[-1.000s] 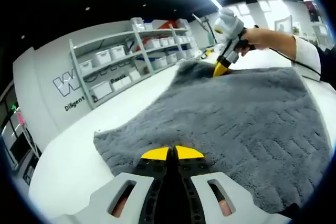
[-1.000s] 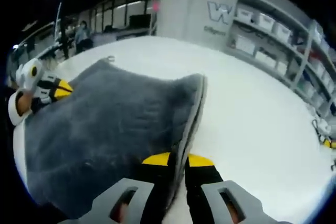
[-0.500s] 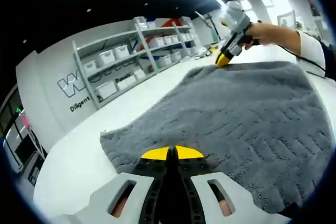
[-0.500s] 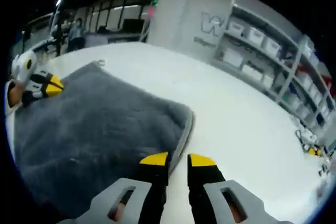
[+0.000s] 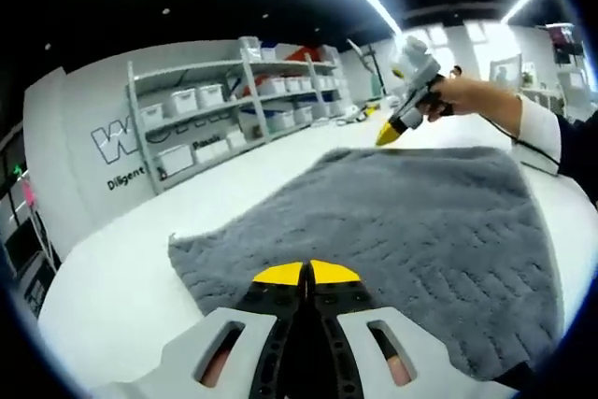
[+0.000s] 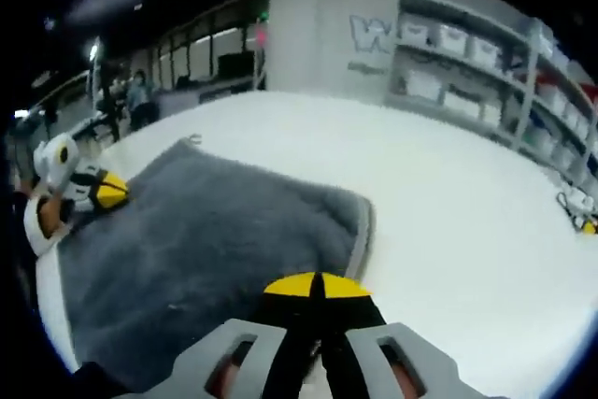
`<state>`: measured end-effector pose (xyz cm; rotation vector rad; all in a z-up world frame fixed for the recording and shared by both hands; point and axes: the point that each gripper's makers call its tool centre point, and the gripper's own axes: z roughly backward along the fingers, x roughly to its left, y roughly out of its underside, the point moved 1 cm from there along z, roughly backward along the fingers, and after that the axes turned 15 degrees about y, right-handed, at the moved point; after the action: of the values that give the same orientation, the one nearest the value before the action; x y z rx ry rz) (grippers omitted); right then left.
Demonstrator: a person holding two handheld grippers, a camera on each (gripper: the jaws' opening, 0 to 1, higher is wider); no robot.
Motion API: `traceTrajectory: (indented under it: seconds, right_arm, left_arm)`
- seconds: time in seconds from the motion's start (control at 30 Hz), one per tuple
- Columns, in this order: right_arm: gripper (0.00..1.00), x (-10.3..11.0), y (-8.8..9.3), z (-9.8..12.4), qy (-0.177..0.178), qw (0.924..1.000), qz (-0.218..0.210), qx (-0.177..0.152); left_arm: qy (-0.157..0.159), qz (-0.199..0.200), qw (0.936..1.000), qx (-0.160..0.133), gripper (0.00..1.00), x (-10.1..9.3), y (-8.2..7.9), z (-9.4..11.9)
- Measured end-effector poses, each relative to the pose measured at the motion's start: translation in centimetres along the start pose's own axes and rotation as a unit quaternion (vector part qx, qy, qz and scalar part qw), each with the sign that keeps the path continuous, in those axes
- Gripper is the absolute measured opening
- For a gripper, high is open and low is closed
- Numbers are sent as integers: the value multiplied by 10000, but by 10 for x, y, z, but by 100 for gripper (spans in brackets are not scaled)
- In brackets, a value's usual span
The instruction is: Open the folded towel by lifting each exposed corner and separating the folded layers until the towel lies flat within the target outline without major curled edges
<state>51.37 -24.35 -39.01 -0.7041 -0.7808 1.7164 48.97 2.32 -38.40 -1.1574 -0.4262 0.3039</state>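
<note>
A grey, deep-pile towel (image 5: 402, 231) is spread open on a white tabletop (image 5: 121, 277), lying flat with a chevron pattern pressed into its nap. In the left gripper view its long axis runs from the near left corner away towards the far right, where its far edge lies straight across. In the right gripper view the towel (image 6: 206, 240) is seen from the opposite end, its near corner lying just left of the jaws and a hemmed edge running away along its right side.

The left gripper (image 5: 306, 273) is seen with its yellow-tipped jaws brought together at the towel's near edge; whether pile is pinched between them cannot be told. The right gripper (image 6: 318, 285) is held with its jaws together and nothing between them, above bare tabletop just off the towel's corner. Grey shelving with white bins (image 5: 234, 109) stands along the far wall.
</note>
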Motion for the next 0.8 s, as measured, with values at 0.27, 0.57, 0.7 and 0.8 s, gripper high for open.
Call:
traceTrajectory:
  seconds: [0.27, 0.57, 0.7, 0.8]
  right_arm:
    - [0, -7, 25, 7, -57, 9827, -1290, 1327]
    - [0, -15, 29, 2, 12, 9893, -904, 1145]
    - [0, -16, 27, 1, 126, 9930, -642, 983]
    - [0, -14, 20, 1, 41, 9962, -527, 697]
  left_arm:
    - [329, 658, 9973, -57, 1, 3, -1, 1]
    - [148, 571, 9974, 405, 1, 6, 16, -1]
    - [57, 439, 9982, 401, 1, 6, 17, -1]
    - [-44, 433, 9984, 367, 1, 6, 18, -2]
